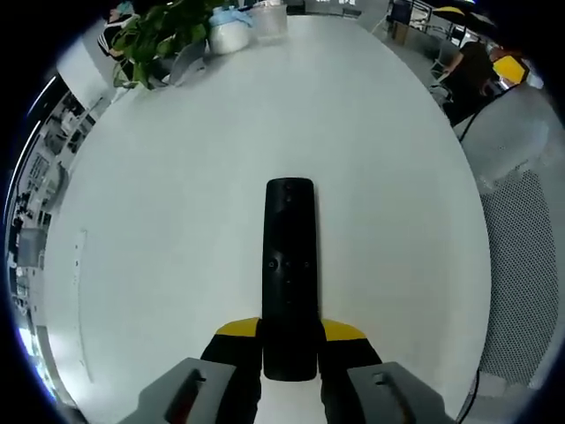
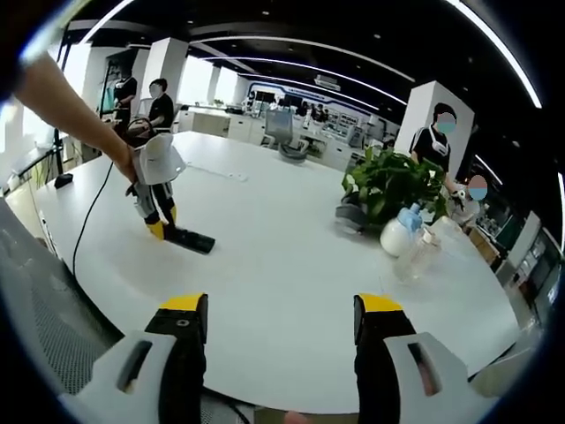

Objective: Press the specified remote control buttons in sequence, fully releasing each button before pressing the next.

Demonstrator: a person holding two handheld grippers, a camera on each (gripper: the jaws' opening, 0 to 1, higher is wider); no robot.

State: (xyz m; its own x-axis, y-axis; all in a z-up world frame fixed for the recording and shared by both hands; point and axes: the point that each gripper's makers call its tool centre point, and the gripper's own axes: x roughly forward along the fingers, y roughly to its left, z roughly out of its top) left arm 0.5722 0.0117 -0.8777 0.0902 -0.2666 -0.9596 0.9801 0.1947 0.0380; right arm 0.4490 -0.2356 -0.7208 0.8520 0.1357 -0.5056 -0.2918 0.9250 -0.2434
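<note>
In the left gripper view, the white surface [image 1: 177, 221] carries a plant [image 1: 154, 40] at the far left edge, with a white bottle [image 1: 228, 31] and a clear cup [image 1: 269, 19] just beside it. The black remote [image 1: 290, 274] lies flat in the middle and points away from the camera. Its near end sits between the yellow-tipped jaws of the left claw [image 1: 290, 340], which is clamped on it from both sides.

In the right gripper view, a person's arm [image 2: 66, 102] comes in from the left. The left claw [image 2: 163, 225] stands on the surface [image 2: 282, 265] there, with the remote [image 2: 192, 238] at its tip. Lower, the right claw [image 2: 281, 322] is wide apart and holds nothing, above the near edge of the surface. To the right stand the plant [image 2: 388, 181] and the bottle [image 2: 399, 234].
</note>
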